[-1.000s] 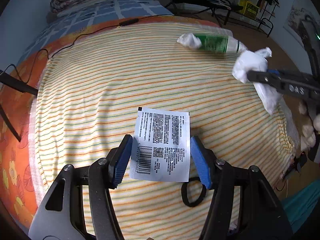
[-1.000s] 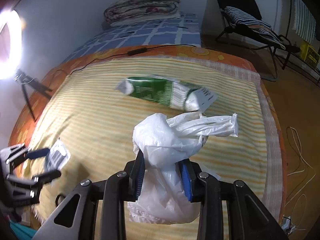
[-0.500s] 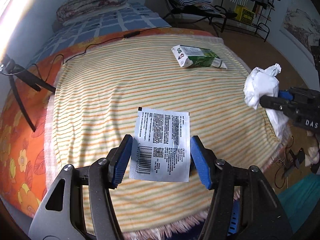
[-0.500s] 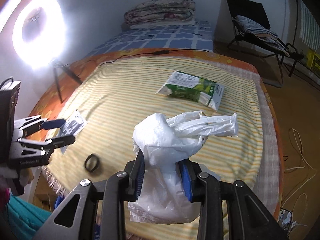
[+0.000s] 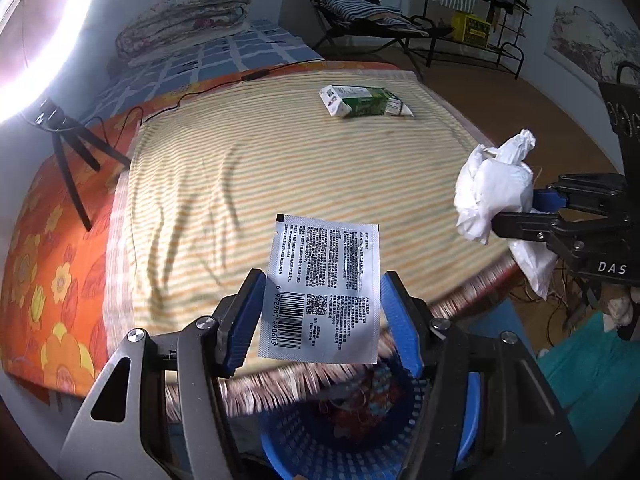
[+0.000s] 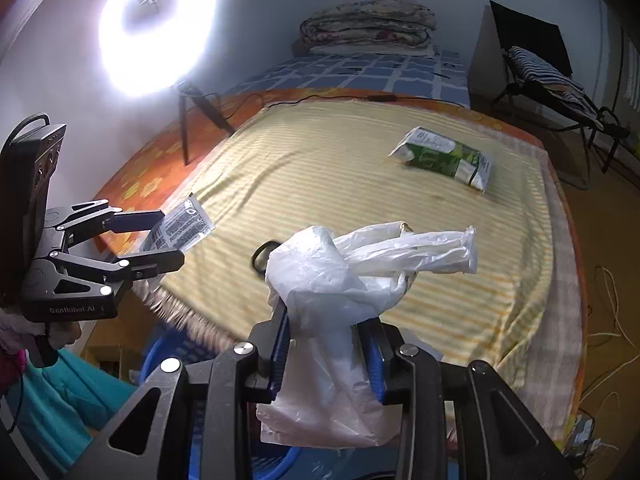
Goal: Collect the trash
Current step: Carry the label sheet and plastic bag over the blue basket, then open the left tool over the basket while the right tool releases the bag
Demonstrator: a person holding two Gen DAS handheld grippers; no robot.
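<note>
My left gripper (image 5: 322,312) is shut on a silver sachet (image 5: 324,284) printed with a barcode, held in the air over the bed's near edge. Below it stands a blue mesh bin (image 5: 360,440) with some trash inside. The right gripper (image 6: 328,344) is shut on a crumpled white plastic bag (image 6: 340,280), also over the bed's edge; part of the blue bin (image 6: 160,352) shows beneath. From the left wrist view the right gripper (image 5: 516,210) and the bag (image 5: 492,188) hang at the right. A green and white carton (image 5: 362,101) lies far back on the striped blanket (image 5: 280,168).
A black hair tie (image 6: 262,258) lies on the blanket near its fringe. A bright ring light (image 6: 156,24) on a tripod stands at the bed's left side. Folded quilts (image 6: 368,24) sit at the head of the bed, a folding chair (image 6: 536,64) and cables on the floor to the right.
Both grippers have pulled back from the bed with their loads, so the bed's fringe and the blue bin have come into view beneath them. The grips have not changed.
</note>
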